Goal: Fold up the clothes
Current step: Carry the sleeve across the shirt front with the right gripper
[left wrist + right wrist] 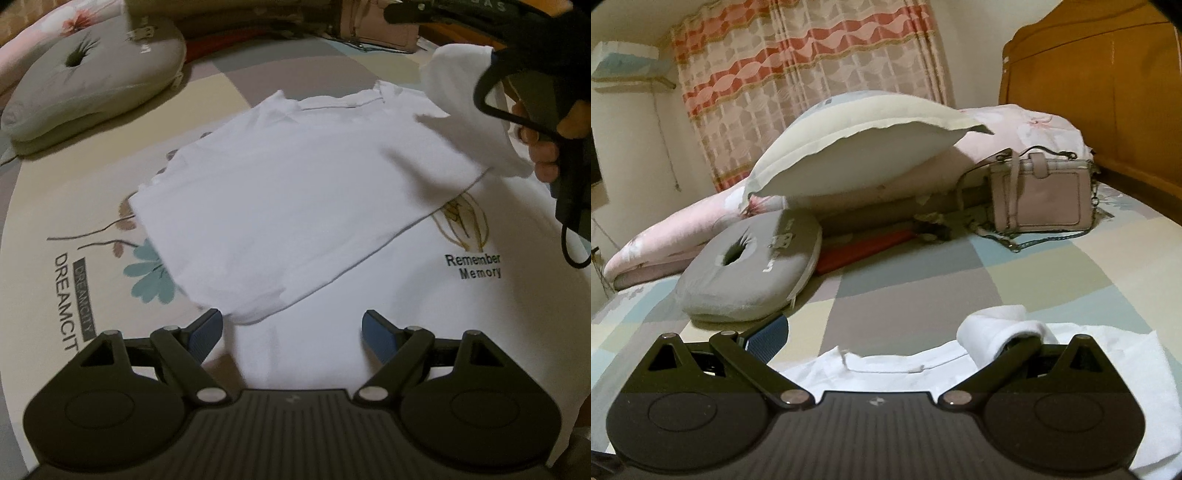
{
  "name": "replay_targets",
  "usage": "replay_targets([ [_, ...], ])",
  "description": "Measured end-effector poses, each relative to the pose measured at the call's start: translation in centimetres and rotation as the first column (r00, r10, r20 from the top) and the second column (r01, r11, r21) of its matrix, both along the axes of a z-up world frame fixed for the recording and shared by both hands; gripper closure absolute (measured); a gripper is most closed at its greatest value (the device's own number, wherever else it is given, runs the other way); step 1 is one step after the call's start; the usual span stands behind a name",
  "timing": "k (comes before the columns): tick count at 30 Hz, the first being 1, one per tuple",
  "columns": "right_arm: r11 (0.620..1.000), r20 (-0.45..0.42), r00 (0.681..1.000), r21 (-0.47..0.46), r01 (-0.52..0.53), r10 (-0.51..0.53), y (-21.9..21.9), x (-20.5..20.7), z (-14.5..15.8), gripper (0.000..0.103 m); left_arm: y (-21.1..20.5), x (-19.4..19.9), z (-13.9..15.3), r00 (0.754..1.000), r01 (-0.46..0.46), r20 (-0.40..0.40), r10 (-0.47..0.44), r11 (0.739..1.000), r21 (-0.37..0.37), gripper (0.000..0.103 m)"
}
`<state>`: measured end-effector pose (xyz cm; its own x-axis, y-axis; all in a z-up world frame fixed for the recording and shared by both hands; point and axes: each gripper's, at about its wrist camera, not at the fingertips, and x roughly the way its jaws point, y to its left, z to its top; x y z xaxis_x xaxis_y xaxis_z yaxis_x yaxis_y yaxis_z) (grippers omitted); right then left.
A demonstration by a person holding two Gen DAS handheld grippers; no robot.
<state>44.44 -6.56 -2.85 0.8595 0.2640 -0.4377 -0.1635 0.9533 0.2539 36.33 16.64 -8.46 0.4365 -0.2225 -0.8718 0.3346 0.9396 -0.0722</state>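
A white T-shirt (295,203) lies spread on the bed, one side folded over the part printed "Remember Memory" (474,266). My left gripper (293,328) hovers open over the shirt's near edge, nothing between its blue pads. In the left wrist view, a person's hand (546,147) holds the right gripper at the top right, with a piece of the shirt (461,77) hanging from it. In the right wrist view, my right gripper (886,332) has its jaws wide apart. White cloth (1001,332) is draped over its right finger, and the shirt's collar (886,365) lies just below.
A grey cushion with a hole (750,266) sits to the left on the checked bedsheet (923,288). Behind it are a large pillow (857,158), a pink handbag with a chain (1041,195) and a wooden headboard (1089,92). A red object (864,247) lies near the cushion.
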Motion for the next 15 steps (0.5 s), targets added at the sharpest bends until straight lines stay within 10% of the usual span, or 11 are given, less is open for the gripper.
replay_targets([
  [15,0.98,-0.093,0.985,-0.129,-0.154,0.143,4.5,-0.5,-2.6,0.0,2.4,-0.9,-0.8,0.999,-0.043,-0.017,0.042,0.999,-0.008,0.02],
])
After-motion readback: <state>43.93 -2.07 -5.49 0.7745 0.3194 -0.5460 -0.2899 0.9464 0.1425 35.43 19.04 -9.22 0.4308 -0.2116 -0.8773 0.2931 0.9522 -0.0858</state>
